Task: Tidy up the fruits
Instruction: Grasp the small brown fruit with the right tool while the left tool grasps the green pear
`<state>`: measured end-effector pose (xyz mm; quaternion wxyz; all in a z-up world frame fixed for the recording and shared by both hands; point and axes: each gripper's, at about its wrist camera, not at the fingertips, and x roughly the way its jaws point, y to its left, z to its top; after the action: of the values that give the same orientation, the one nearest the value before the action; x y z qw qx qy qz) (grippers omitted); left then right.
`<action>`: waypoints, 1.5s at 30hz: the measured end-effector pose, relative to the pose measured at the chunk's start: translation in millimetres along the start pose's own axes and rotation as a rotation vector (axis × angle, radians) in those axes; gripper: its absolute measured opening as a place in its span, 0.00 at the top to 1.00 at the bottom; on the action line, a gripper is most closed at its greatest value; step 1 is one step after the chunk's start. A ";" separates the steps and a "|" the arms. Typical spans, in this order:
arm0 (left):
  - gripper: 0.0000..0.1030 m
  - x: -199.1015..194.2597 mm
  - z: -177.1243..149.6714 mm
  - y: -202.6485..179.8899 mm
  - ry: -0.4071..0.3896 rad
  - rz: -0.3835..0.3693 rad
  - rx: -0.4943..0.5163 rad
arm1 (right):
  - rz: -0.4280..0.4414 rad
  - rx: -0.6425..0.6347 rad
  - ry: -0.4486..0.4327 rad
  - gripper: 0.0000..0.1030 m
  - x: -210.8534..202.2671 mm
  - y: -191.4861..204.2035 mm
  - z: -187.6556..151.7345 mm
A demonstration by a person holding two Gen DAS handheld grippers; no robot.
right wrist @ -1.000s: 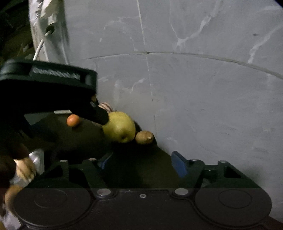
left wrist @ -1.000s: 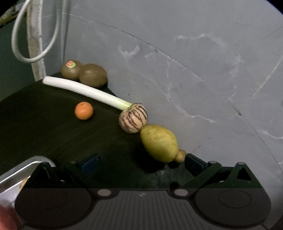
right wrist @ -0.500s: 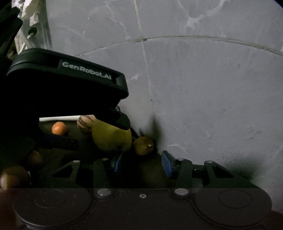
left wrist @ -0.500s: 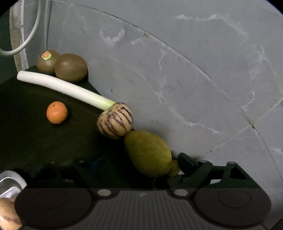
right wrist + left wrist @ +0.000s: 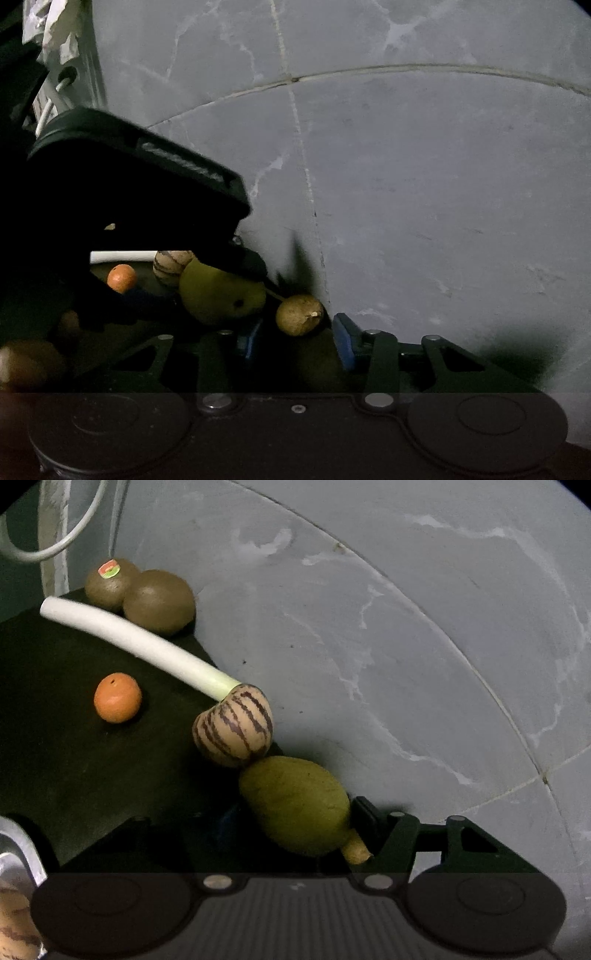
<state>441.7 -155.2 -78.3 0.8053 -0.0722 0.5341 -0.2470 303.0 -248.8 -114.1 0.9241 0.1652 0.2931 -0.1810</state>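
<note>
A green pear lies on the dark tabletop against the wall. My left gripper straddles it with jaws closing; the right finger is at its skin, and a slim gap shows at the left pad. A small brown fruit sits beside the pear; only its end peeks out in the left wrist view. My right gripper has this fruit just ahead of and between its blue pads, jaws closing and not touching it.
Along the wall lie a striped melon, a white leek stalk and two kiwis. A tangerine sits apart. A metal tray at lower left holds more fruit. The grey marble wall is close behind.
Both grippers have moved in and down toward the wall. The left jaws narrowed around the pear. The right jaws narrowed toward the small brown fruit.
</note>
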 end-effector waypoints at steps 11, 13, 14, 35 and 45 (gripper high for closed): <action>0.43 -12.3 -1.4 21.1 0.023 -0.057 -0.043 | 0.061 0.012 0.016 0.72 -10.1 -21.5 2.5; 0.43 -14.7 -0.2 23.7 0.026 -0.052 -0.041 | 0.071 -0.008 0.025 0.72 -23.5 -22.2 1.2; 0.43 -15.5 0.2 24.4 0.027 -0.047 -0.037 | 0.077 -0.013 0.032 0.72 -26.4 -22.2 0.3; 0.31 14.5 13.1 5.5 0.051 0.048 0.014 | 0.073 -0.144 0.040 0.65 -26.3 -8.7 -1.9; 0.41 13.5 0.9 -8.7 0.014 0.069 0.095 | 0.076 -0.185 0.040 0.73 -33.3 -8.1 -4.7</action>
<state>443.9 -169.2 -85.8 0.8122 -0.0138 0.5295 -0.2445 271.9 -246.0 -99.4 0.9356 0.0939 0.3205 -0.1146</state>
